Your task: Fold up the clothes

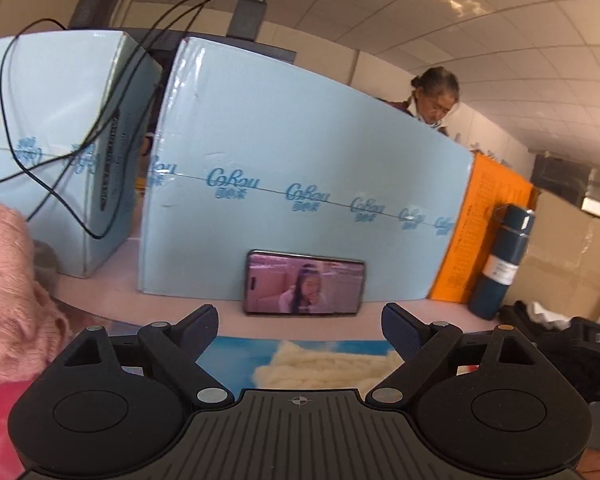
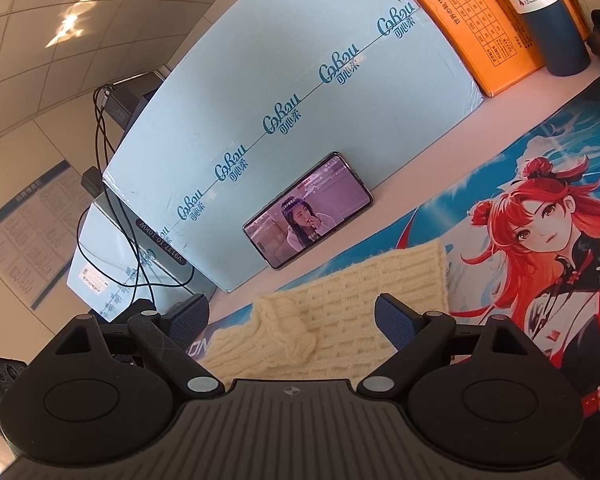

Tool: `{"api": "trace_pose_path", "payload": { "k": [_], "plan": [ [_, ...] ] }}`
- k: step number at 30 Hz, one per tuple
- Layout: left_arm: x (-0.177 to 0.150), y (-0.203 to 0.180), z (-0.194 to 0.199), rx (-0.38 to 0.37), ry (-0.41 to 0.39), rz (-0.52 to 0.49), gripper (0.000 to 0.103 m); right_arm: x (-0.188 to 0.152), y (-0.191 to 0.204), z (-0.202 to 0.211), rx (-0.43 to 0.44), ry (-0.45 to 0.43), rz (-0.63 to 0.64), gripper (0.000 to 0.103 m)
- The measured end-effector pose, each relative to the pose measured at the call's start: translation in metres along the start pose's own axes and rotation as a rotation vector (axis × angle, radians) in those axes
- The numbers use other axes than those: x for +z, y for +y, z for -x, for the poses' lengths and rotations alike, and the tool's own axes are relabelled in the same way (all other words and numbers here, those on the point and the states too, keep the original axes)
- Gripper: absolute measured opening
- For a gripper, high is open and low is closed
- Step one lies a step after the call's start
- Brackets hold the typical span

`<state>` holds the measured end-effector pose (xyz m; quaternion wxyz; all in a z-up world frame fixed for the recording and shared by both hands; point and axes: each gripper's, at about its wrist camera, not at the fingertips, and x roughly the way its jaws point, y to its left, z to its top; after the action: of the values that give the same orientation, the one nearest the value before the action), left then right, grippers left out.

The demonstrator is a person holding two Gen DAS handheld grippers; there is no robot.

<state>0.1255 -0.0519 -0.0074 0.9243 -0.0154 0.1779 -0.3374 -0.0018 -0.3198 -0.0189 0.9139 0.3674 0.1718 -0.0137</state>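
We see the left gripper (image 1: 300, 330) with fingers (image 1: 198, 330) spread wide, nothing between them; the cream knit garment (image 1: 320, 364) lies below and just ahead on the printed mat (image 1: 236, 354). Right gripper (image 2: 292, 318) fingers (image 2: 394, 322) also wide apart, hovering over the same garment (image 2: 340, 308), not touching it. Phone (image 2: 308, 210) leans against the blue box (image 2: 284, 92) on the tabletop (image 2: 420, 176).

Blue box (image 2: 300, 80) – "CoRou", seemingly; bottle (image 2: 540, 12) – "VACUUM BOTTLE 500ml".
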Motion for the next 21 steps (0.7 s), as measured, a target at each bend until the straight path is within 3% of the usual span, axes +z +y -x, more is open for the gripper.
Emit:
{"api": "trace_pose_path", "payload": {
  "k": [2,4,6,11,14,21],
  "plan": [
    [-0.002,-0.005,-0.013,0.195,0.073,-0.13,0.091,0.0,0.005,-0.004,-0.043,-0.008,0.047,0.09],
    [-0.009,-0.007,-0.029,0.247,0.199,-0.184,0.091,0.0,0.011,-0.011,-0.087,-0.002,0.101,0.09],
    [-0.017,-0.008,-0.039,0.213,0.27,-0.205,0.091,-0.001,0.015,-0.019,-0.118,0.019,0.137,0.09],
    [-0.022,-0.012,-0.039,0.209,0.277,-0.245,0.091,-0.005,0.022,-0.038,-0.13,0.078,0.207,0.09],
    [-0.022,-0.011,-0.039,0.204,0.275,-0.233,0.091,-0.007,0.027,-0.043,-0.063,0.101,0.221,0.09],
    [-0.016,-0.004,-0.03,0.2,0.232,-0.191,0.091,-0.008,0.028,-0.05,0.05,0.18,0.235,0.077]
  ]
}}
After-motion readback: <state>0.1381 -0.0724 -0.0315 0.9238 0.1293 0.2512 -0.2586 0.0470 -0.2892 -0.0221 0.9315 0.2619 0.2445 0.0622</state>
